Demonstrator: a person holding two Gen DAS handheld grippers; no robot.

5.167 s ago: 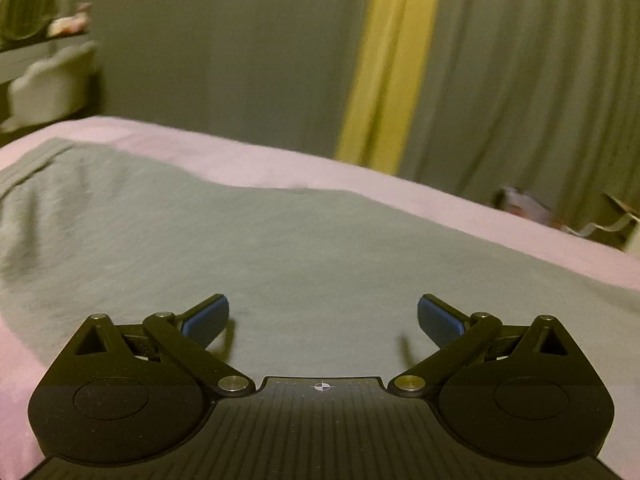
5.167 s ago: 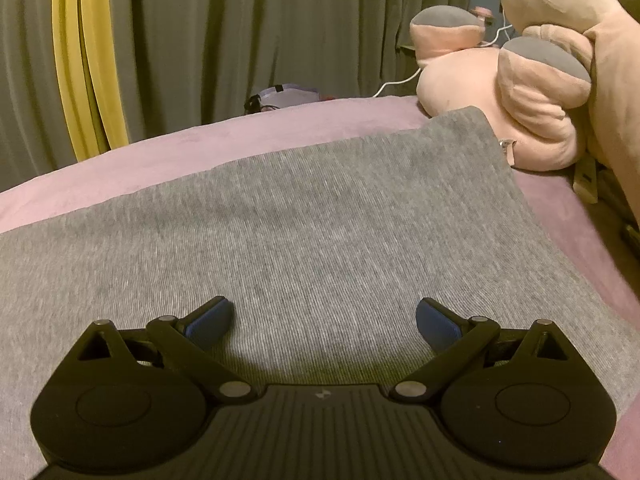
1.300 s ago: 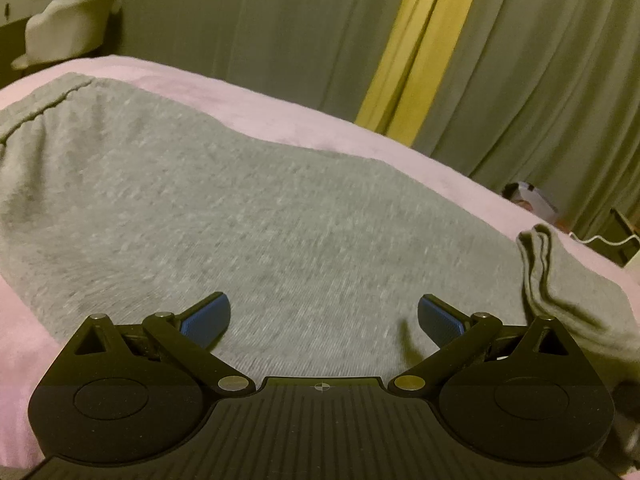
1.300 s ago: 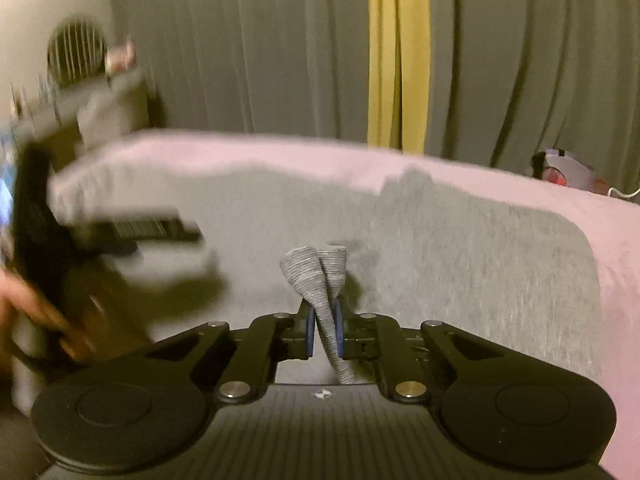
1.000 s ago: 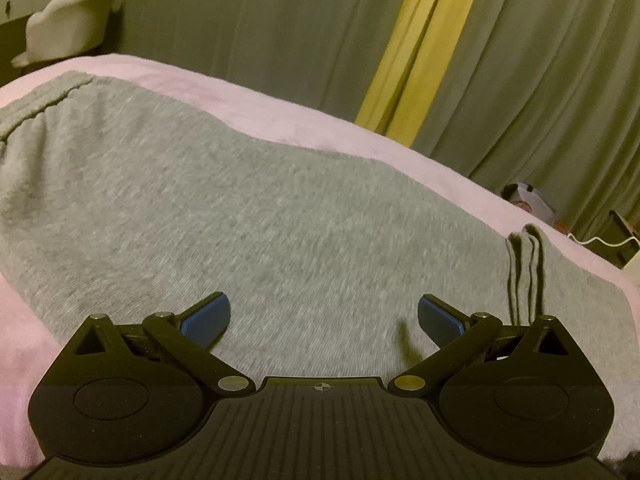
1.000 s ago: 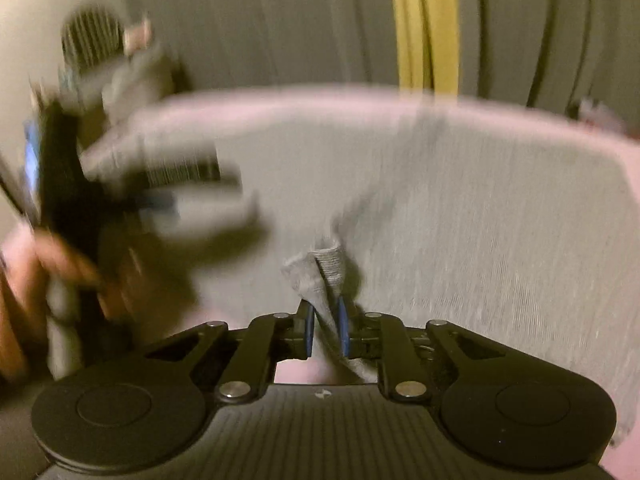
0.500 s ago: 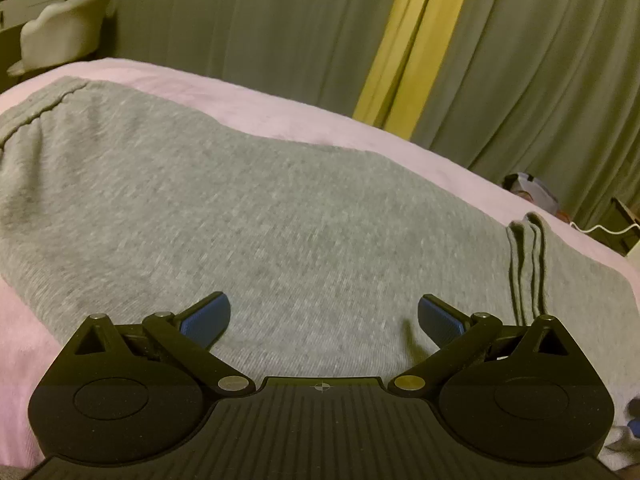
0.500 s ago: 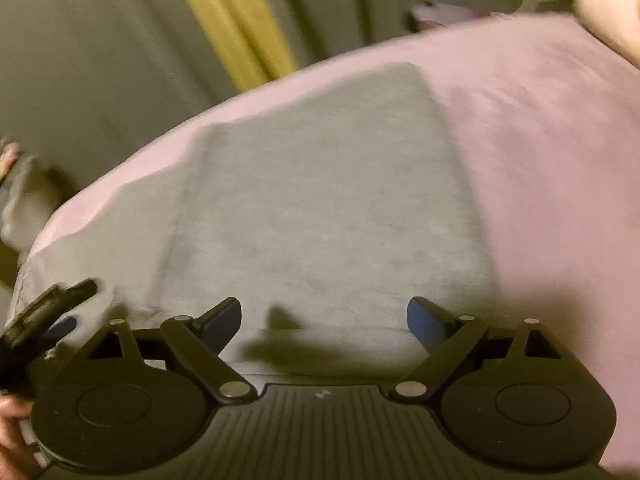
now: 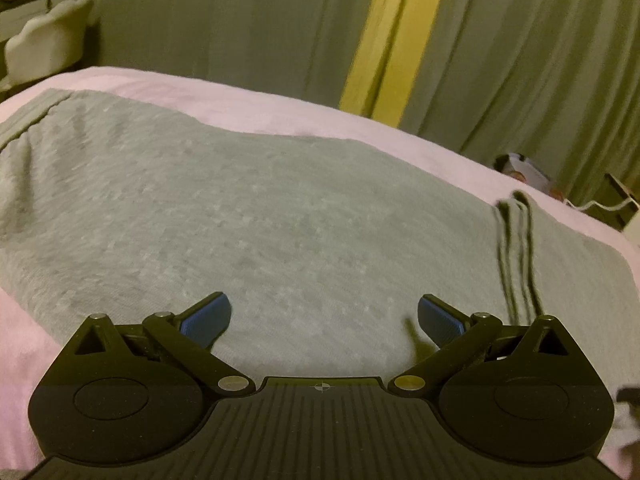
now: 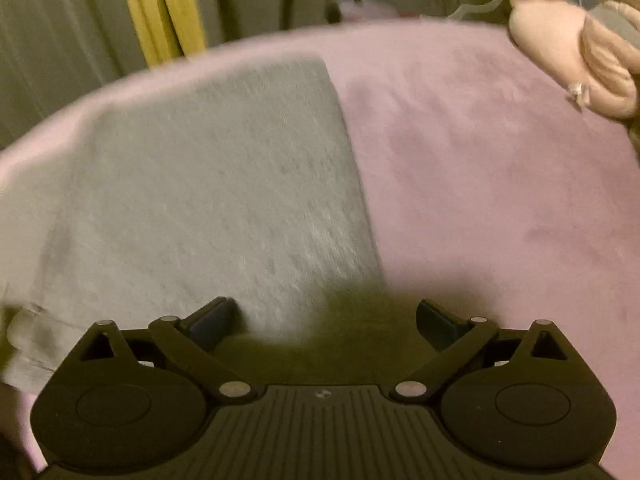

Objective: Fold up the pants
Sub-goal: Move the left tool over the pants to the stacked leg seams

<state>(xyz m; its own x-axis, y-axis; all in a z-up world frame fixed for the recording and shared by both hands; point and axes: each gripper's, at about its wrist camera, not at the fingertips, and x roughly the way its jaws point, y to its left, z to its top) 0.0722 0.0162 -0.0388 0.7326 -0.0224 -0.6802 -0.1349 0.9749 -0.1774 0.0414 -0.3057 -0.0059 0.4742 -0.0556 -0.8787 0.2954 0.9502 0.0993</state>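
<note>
Grey knit pants (image 9: 280, 208) lie spread on a pink bed cover (image 9: 256, 104), the waistband (image 9: 28, 120) at far left. A leg end (image 9: 516, 248) lies folded over them at right, showing dark creases. My left gripper (image 9: 324, 316) hovers low over the fabric, open and empty. In the right wrist view the pants (image 10: 224, 184) show a straight folded edge (image 10: 352, 168), with a hem (image 10: 28, 340) at lower left. My right gripper (image 10: 324, 316) hangs over that edge's near end; its jaws are opening and nothing is between them.
Bare pink cover (image 10: 500, 200) stretches right of the pants. A pink and grey plush toy (image 10: 580, 48) sits at its far right corner. Green curtains with a yellow stripe (image 9: 392, 40) hang behind the bed. A pale chair back (image 9: 44, 52) stands at far left.
My right gripper was shut on a pinch of grey fabric a second ago; it has let go, opened wide and swung right. The leg end now lies flat. The left gripper barely moved.
</note>
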